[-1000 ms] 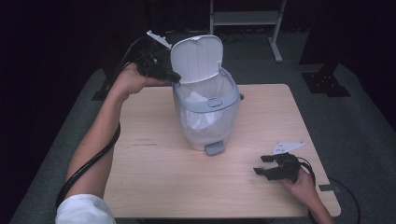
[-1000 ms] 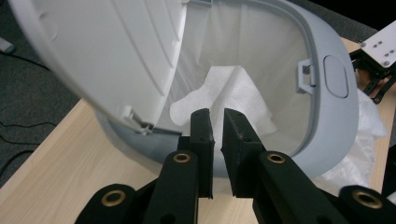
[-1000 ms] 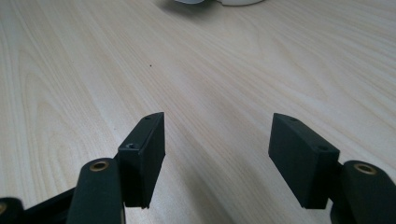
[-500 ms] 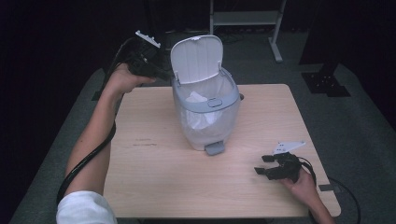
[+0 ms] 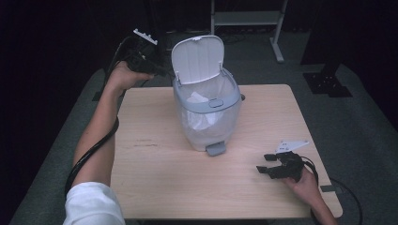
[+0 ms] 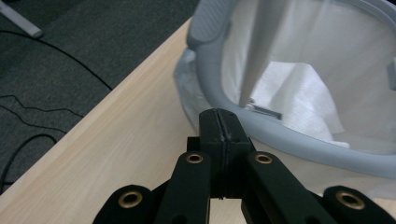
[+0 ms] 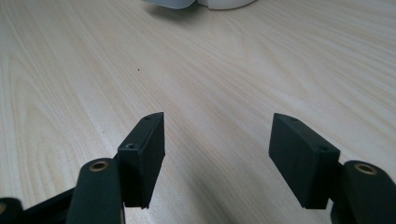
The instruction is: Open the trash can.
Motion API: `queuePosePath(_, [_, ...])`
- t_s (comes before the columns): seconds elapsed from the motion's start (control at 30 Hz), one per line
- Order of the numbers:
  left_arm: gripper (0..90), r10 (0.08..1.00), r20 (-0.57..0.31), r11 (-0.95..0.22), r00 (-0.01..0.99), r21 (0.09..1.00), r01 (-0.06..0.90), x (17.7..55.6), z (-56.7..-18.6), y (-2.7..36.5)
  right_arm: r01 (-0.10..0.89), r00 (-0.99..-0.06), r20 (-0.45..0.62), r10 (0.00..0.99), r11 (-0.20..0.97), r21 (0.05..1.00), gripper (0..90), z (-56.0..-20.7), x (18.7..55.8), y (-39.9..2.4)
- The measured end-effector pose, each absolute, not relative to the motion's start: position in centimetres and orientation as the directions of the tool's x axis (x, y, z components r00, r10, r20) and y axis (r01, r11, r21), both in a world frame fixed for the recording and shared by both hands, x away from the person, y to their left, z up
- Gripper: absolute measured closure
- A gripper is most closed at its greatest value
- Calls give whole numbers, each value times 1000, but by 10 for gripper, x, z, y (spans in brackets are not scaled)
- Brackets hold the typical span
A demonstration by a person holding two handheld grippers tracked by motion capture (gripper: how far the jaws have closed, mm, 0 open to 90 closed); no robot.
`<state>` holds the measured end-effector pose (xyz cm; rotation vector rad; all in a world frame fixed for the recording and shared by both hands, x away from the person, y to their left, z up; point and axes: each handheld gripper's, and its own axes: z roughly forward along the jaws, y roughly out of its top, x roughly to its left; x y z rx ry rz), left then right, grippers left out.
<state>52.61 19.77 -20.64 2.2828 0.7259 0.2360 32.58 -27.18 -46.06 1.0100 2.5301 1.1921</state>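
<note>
A translucent grey pedal bin [image 5: 206,112] stands at the middle of the wooden table [image 5: 155,173]. Its lid [image 5: 197,58] is up, and a white liner [image 5: 202,110] hangs inside. My left gripper [image 5: 159,69] hovers off the table's far left corner, just left of the lid. In the left gripper view its jaws [image 6: 219,116] are shut flat together with nothing between them, pointing at the bin's rim [image 6: 261,130]. My right gripper [image 5: 265,164] rests on the table at the front right, right of the bin. Its jaws [image 7: 217,158] are open over bare wood.
The bin's foot pedal [image 5: 216,149] sticks out toward the front. A white metal frame [image 5: 248,18] stands on the dark floor behind the table. Cables lie on the carpet to the left [image 6: 28,107].
My left hand has drawn back to the left, away from the lid's edge. The lid still stands up. The right hand has not moved.
</note>
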Motion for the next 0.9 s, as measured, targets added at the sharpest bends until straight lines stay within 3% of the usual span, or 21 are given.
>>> queuePosePath(0.9, [897, 521, -32, -589, 853, 710, 387, 543, -190, 164, 509, -757, 136, 639, 448, 735, 350, -462, 325, -274])
